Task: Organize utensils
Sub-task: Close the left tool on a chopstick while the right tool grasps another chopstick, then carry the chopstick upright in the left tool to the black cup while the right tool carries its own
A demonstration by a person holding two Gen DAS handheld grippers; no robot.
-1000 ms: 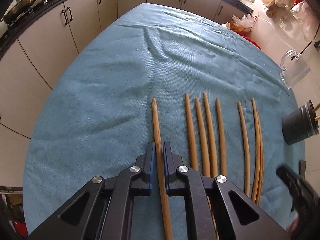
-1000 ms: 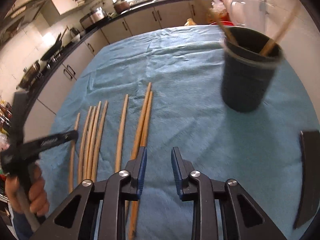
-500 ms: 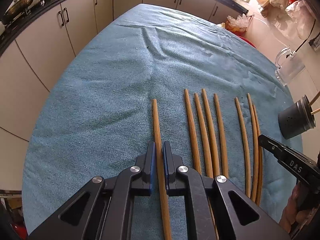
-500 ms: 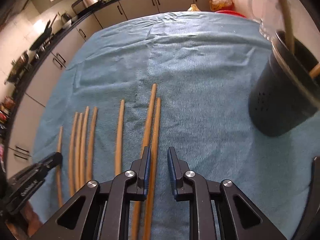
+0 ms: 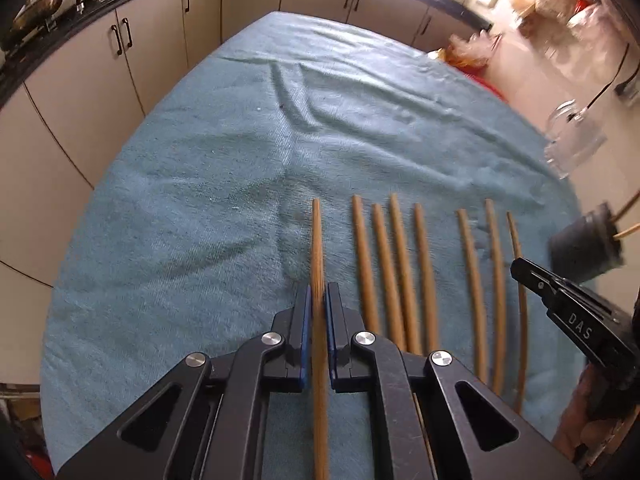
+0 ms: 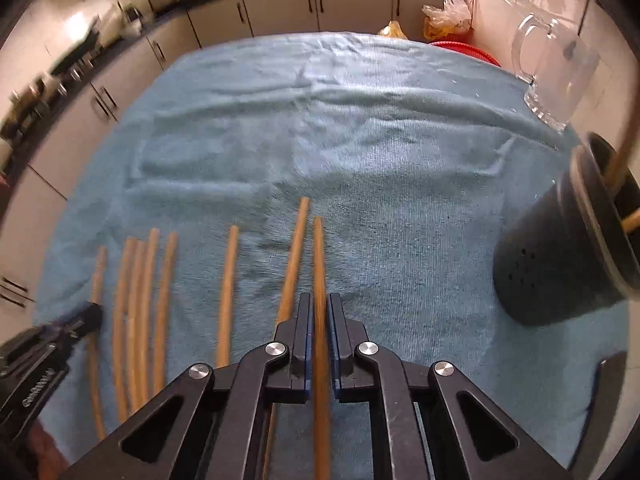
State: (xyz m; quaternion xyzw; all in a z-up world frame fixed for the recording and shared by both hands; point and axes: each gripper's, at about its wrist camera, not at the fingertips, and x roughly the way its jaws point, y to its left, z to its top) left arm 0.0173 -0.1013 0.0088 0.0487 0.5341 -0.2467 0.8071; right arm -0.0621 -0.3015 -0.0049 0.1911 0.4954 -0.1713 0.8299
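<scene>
Several wooden chopsticks lie side by side on a blue towel (image 5: 200, 184). My left gripper (image 5: 318, 298) is shut on the leftmost chopstick (image 5: 317, 248), its pads pressing both sides. My right gripper (image 6: 319, 308) is shut on the rightmost chopstick (image 6: 319, 256), next to its neighbour (image 6: 294, 256). The right gripper (image 5: 560, 304) shows at the right edge of the left wrist view; the left gripper (image 6: 60, 332) shows at the left edge of the right wrist view. A dark holder cup (image 6: 560, 256) with chopsticks in it stands to the right.
A clear glass mug (image 6: 556, 72) stands at the towel's far right. Kitchen cabinets (image 5: 120, 60) run behind and left of the table. Plastic bags and a red item (image 6: 460, 46) sit beyond the far edge. The towel (image 6: 320, 120) has wrinkles in the middle.
My right gripper moved left over the rightmost chopstick and its jaws closed onto it. The left gripper stayed put, still shut on the leftmost chopstick.
</scene>
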